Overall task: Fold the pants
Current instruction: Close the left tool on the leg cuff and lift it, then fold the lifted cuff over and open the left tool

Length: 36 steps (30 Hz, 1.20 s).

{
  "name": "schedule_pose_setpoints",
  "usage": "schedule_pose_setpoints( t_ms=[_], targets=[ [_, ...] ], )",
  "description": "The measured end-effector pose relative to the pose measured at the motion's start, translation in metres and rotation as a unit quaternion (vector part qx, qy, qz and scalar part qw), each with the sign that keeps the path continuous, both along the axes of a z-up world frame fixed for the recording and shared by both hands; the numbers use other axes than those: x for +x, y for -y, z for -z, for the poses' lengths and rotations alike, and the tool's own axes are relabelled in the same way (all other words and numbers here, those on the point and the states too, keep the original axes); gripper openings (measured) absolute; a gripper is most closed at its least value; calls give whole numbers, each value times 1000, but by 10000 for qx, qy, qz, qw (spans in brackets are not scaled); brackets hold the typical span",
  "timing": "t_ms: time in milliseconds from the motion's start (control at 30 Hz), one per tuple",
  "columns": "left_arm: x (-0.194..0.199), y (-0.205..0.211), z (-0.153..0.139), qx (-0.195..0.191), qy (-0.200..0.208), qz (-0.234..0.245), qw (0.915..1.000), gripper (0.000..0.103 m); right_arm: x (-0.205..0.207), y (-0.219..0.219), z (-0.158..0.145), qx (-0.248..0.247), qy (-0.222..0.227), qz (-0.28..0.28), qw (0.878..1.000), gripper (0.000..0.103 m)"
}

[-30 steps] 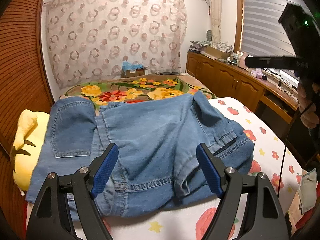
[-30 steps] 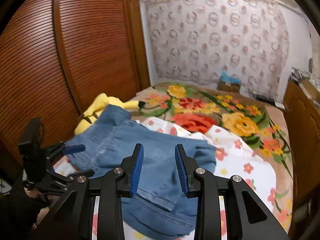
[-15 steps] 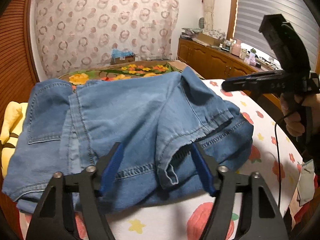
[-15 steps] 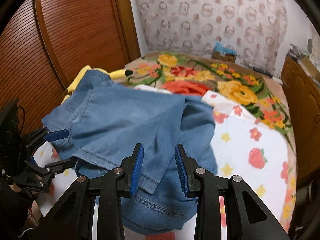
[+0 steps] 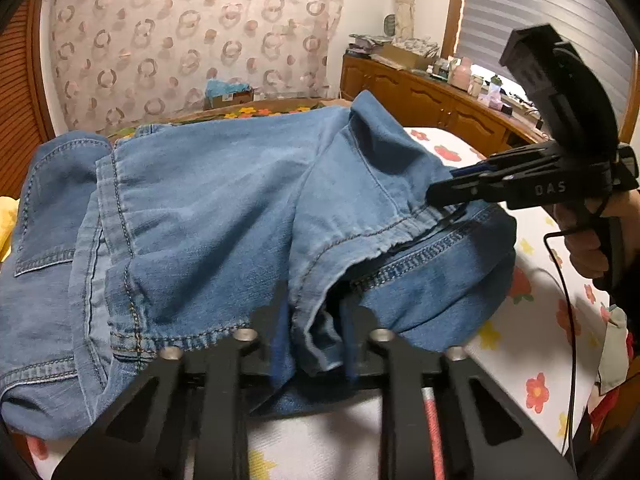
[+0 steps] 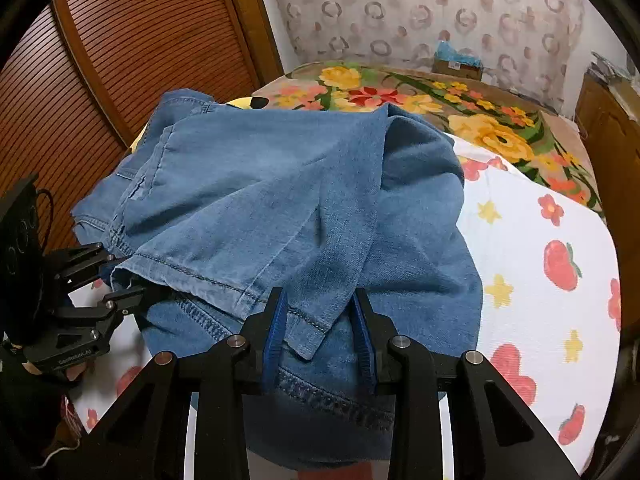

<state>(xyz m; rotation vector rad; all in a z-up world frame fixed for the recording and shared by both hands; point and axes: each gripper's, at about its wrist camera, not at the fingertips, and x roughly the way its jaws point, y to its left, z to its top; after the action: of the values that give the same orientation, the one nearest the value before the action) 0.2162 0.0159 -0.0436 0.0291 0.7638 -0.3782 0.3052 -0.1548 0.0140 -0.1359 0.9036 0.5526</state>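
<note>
While the left claw [image 5: 312, 344] has just been closing, its jaws now pinch a hem fold of the jeans [image 5: 224, 208]; a second ago they stood wide with denim loose between. Right claw [image 6: 320, 332] sits part-spread astride another hem corner, pads not clearly pressing, lower and closer than before. One pair of jeans, folded over, on the bed [image 6: 532, 240]. Two claws, one yellow plush [image 5: 6, 220].

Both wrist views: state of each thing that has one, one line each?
Jeans: folded over, hem edges nearest the cameras, lying on the bed.
Left gripper: jaws just closing, shut on a jeans hem fold.
Right gripper: partly open, hem corner between its pads, no grip visible.
Wooden louvred door: closed.
</note>
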Motion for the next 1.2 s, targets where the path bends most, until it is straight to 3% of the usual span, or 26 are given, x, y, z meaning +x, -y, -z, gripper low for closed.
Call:
schedule_pose_setpoints(
  t_ms=[33,67,233,400,600,900,1200],
  targets=[
    [-2,1,-3,-29,51,-5,10000,10,1,1,0,20,-7,-42,10000,16],
    [-4,0,-6,-83,94,1,9999,10,2,0,-2,60,-11,-127,9999,6],
    [-18,-12,-33,-395,439,-48,9982,8,2,-3,-45,377,498,-365,9974,5],
    [-33,-25,-65,-640,819,-95,9945,8,7,-24,-122,656,1271,-526,9883,4],
    [-41,-45,-69,-695,918,-300,9929,8,16,-57,-154,685,1578,-725,9824,4],
    [-34,-65,-30,-768,468,-469,9948,8,51,-131,-123,325,1462,-1080,9828,4],
    [-30,-77,-17,-825,218,-604,9945,8,97,-170,-92,116,1264,-1324,9830,4]
  ],
)
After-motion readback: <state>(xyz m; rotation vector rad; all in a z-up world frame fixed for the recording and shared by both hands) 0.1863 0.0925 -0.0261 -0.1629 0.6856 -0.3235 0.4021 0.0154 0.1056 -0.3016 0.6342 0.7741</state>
